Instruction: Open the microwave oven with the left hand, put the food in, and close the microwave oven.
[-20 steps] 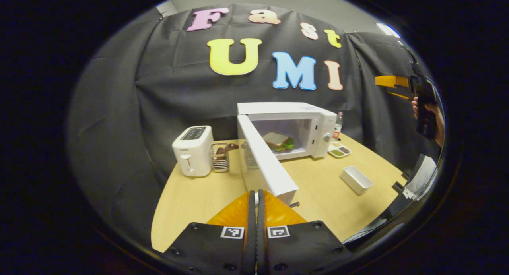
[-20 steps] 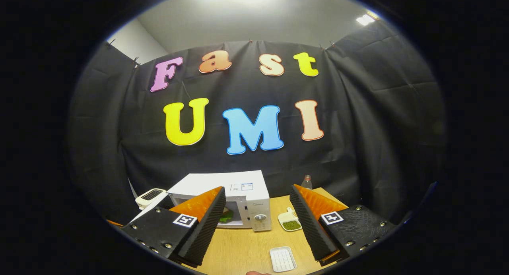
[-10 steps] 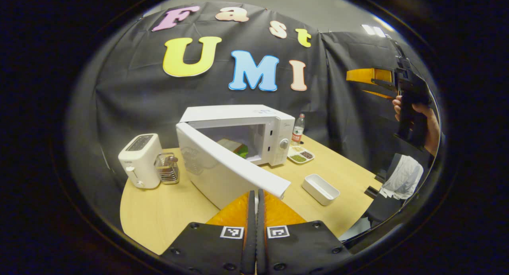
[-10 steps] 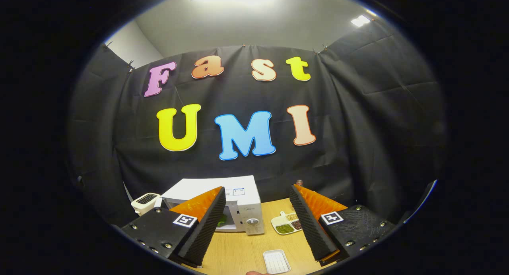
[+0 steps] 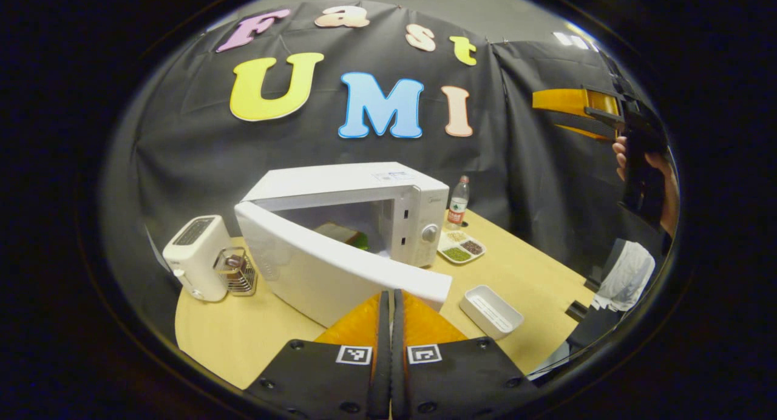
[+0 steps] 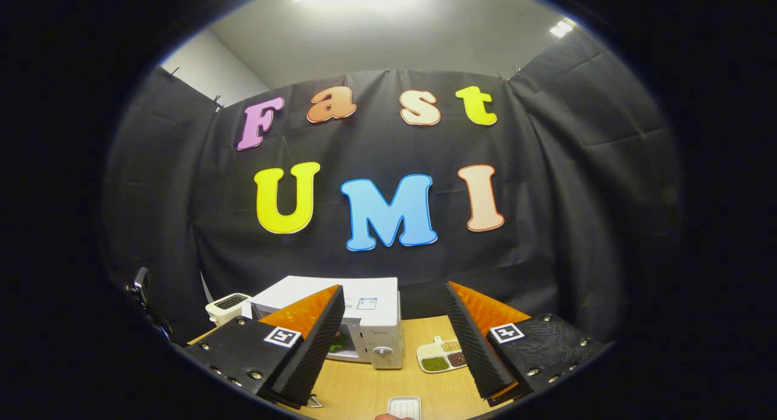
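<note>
Pressing against the microwave door [image 5: 340, 268], left tongs [image 5: 391, 304] closed, empty; right tongs [image 6: 391, 323] wide open.

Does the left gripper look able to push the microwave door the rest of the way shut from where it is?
Probably yes. The left gripper, closed, sits right at the free edge of the half-open microwave door, and nothing shows between door and oven. The sandwich lies well inside.

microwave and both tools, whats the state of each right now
microwave door: partly open, swung toward the cavity
sandwich: inside the microwave
left tool: shut, tips by the door's edge
right tool: open, holding nothing
white tray: empty, on the table
</note>
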